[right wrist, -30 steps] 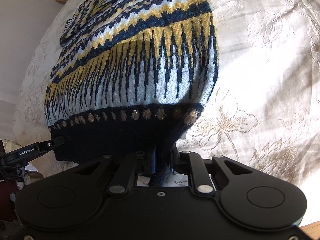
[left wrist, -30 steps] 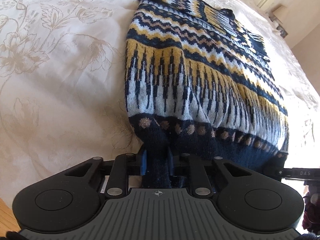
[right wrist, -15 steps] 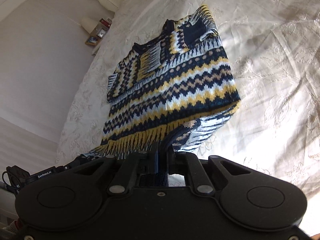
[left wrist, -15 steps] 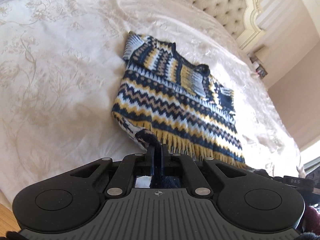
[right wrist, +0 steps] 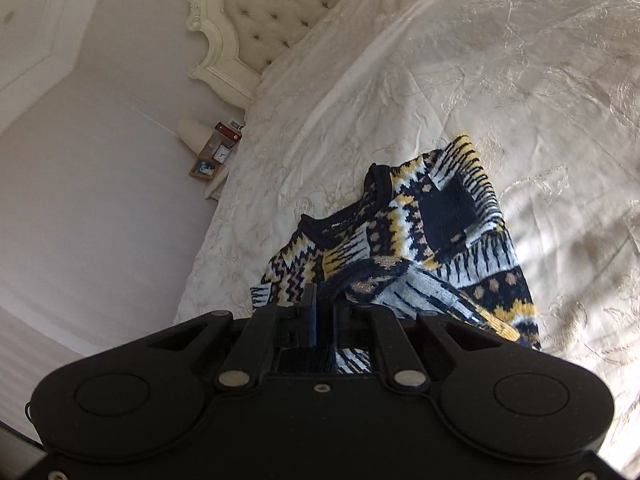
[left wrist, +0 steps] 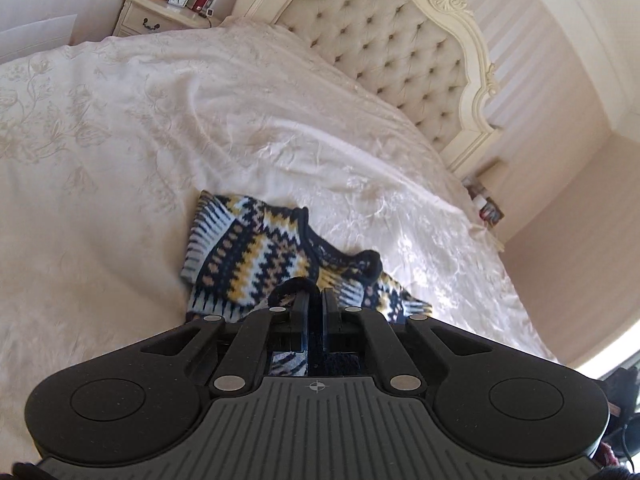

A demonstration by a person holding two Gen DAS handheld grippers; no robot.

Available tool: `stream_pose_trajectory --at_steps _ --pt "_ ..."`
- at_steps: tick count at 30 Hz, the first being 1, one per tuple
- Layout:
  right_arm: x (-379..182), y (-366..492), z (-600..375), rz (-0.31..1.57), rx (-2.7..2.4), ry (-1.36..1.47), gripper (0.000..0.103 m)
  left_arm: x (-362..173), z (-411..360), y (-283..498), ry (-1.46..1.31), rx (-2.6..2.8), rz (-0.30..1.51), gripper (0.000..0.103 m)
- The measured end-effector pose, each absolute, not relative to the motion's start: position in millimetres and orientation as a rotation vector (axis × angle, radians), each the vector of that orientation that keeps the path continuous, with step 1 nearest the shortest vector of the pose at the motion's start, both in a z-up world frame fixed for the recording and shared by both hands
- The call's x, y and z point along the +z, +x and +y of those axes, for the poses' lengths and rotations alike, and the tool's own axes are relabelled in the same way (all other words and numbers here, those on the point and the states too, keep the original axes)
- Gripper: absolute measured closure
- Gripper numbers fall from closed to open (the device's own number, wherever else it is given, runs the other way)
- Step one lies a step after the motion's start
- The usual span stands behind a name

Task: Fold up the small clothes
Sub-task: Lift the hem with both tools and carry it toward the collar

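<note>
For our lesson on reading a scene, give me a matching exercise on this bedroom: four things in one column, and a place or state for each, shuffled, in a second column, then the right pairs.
Things
1. sweater
2. headboard
3. nightstand
4. left tongs

Places or states
A. carved cream frame, tufted panel
B. shut on the dark hem
C. patterned navy, yellow and white, lying on the bedspread
D. beside the bed, holding a clock and a framed photo

Pairs: 1-C, 2-A, 3-D, 4-B
</note>
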State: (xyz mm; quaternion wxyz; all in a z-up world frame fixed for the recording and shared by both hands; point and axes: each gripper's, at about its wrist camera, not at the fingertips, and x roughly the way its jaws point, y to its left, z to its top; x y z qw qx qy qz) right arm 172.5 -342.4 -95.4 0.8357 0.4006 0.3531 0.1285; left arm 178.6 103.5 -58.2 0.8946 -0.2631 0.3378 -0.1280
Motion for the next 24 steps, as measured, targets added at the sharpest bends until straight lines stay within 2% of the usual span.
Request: stream_pose_trajectory --at_steps 10,24 --pt "-111.8 265.8 -339.2 0.732 0.203 0.857 0.089 -60.9 94.8 280.5 -0.512 -0.289 0.685 0.098" --pt "-155.7 348.8 -337.0 0.839 0.061 0.847 0.089 -113.8 84.8 379.5 -0.506 -0.247 0.822 0.097"
